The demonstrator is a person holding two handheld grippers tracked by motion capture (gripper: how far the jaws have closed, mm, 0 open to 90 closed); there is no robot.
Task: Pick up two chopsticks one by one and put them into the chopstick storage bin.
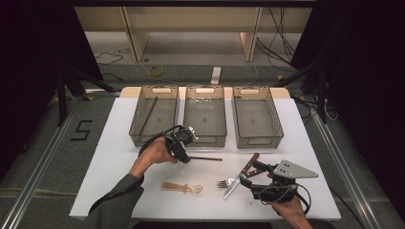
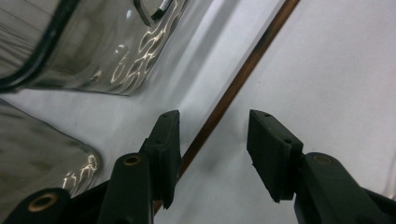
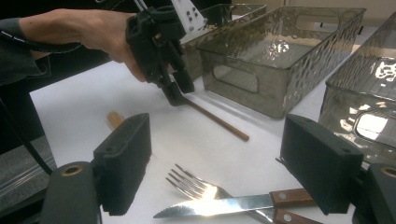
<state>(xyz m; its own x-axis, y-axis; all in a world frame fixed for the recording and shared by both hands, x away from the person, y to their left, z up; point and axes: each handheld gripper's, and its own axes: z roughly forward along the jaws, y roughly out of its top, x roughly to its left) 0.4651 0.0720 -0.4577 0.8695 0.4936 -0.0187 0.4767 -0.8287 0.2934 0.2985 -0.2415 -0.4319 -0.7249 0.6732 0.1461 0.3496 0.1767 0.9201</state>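
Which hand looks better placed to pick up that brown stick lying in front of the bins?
Left. The left gripper already straddles the chopstick, with its jaws either side. The right gripper sits over by the knife and fork.

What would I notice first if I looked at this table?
Three see-through bins stand in a row at the back of the white table. The left claw straddles a thin brown stick lying in front of the bins. Near the right claw, a fork and a knife lie crossed.
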